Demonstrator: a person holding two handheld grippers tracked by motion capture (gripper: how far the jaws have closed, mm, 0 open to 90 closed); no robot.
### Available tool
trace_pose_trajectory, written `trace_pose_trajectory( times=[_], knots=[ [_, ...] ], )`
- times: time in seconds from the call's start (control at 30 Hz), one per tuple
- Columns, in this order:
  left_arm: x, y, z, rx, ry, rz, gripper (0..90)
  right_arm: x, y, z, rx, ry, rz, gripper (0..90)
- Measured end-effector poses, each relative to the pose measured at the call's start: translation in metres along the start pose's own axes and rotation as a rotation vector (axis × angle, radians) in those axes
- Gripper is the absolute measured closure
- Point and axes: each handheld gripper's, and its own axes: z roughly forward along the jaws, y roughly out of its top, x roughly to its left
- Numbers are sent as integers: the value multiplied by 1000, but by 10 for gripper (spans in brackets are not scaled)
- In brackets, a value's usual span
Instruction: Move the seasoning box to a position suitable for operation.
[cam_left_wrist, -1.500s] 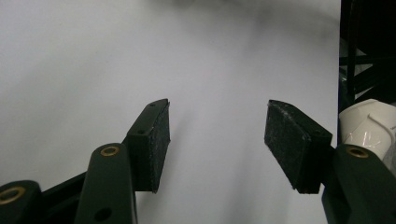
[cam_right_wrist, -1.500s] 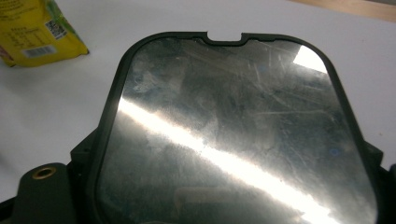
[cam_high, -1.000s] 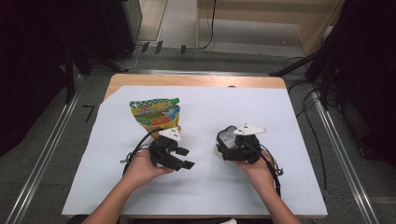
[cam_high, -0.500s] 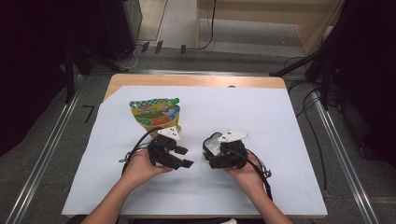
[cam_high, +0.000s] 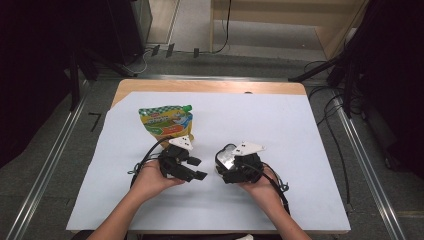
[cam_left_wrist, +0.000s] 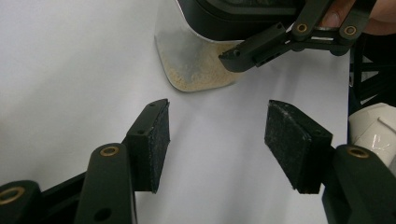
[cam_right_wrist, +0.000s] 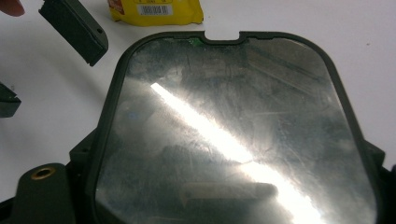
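Near edge of the white paper sheet (cam_high: 280, 125) that covers the wooden table (cam_high: 210, 86): two hand-held grippers face each other just beside one another. The left gripper (cam_left_wrist: 217, 135) has its black padded jaws standing wide apart over bare sheet, with nothing between them. The right gripper (cam_high: 231, 167) appears closed on the task's thing, a rounded, dark-rimmed container with a glossy reflective face (cam_right_wrist: 224, 130). It is carried just above the sheet between the two hands, and pale beige crumbs show at its lower corner in the left gripper view. The step in hand is judged to be presenting the container to the open left jaws. It is done well by keeping the right grip firm and the container level, and by lining its rim squarely between the left pads before they close, so that the slick face does not slip or the crumbs spill. Farther off, towards the far left corner of the sheet, a green-and-yellow printed spouted pouch (cam_high: 167, 122) lies flat. It is near the left gripper's trailing black cable (cam_high: 145, 155) but outside the gap between the grippers, so nothing obstructs the transfer.
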Motion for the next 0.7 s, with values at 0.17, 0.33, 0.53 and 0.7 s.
trace_pose_trajectory(
  times=[0.17, 0.33, 0.53, 0.7],
  knots=[
    [0, 0, -1, -5, 5, -3, 412, 0, 2, -2, 11, -3, 2, 159],
    [1, 0, -1, -3, 4, -2, 412, 1, 5, -8, 24, -5, 16, 156],
    [1, 0, 0, 2, 3, 0, 411, -1, 11, -21, 8, 13, 40, 157],
    [1, 0, 0, 3, 4, -2, 411, -3, 15, -38, 6, 32, 39, 173]
  ],
)
